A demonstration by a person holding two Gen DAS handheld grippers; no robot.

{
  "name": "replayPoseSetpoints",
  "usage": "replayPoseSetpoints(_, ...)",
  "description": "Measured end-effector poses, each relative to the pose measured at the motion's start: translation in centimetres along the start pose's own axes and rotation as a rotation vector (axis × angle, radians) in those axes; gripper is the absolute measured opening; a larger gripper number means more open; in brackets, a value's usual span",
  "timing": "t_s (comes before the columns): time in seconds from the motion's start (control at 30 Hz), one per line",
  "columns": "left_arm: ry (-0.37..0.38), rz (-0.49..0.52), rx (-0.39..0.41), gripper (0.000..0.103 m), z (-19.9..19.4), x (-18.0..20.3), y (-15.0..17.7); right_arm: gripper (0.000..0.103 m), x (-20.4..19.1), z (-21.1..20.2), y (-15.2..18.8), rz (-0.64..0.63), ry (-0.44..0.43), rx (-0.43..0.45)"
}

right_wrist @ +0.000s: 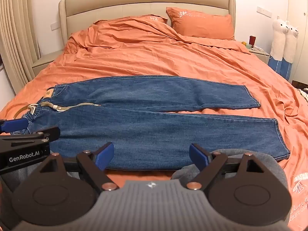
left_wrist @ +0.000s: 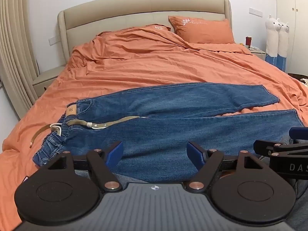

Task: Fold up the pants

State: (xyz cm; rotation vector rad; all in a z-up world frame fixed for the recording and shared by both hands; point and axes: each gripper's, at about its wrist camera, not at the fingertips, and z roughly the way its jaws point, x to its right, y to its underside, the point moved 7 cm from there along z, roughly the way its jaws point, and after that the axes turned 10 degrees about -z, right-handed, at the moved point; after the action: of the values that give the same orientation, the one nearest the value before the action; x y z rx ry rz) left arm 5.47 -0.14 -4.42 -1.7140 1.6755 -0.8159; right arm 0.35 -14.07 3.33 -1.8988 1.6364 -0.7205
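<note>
Blue jeans (left_wrist: 173,127) lie flat across the orange bed, waistband at the left, both legs stretched to the right and slightly apart; they also show in the right wrist view (right_wrist: 154,123). A tan belt (left_wrist: 107,124) runs through the waistband, its loose end on the sheet at the left. My left gripper (left_wrist: 155,153) is open and empty, hovering over the near edge of the near leg. My right gripper (right_wrist: 152,155) is open and empty, over the same near edge further right. Each gripper shows at the edge of the other's view.
The bed (right_wrist: 154,57) has a rumpled orange duvet, orange pillows (right_wrist: 200,25) and a beige headboard (right_wrist: 146,2). Nightstands stand on both sides. Two plush alpacas (right_wrist: 284,44) stand at the right wall. Grey clothing (right_wrist: 250,163) lies under the right gripper.
</note>
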Motion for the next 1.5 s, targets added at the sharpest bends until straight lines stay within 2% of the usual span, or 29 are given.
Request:
replayPoseSetpoints(0.33, 0.022, -0.017, -0.002, 0.085, 0.47, 0.23, 0.42, 0.082, -0.05, -0.03, -0.01, -0.006, 0.006, -0.001)
replayPoseSetpoints(1.5, 0.03, -0.025, 0.0, 0.085, 0.25, -0.21, 0.46, 0.082, -0.19, -0.46, -0.24, -0.01, 0.013, 0.002)
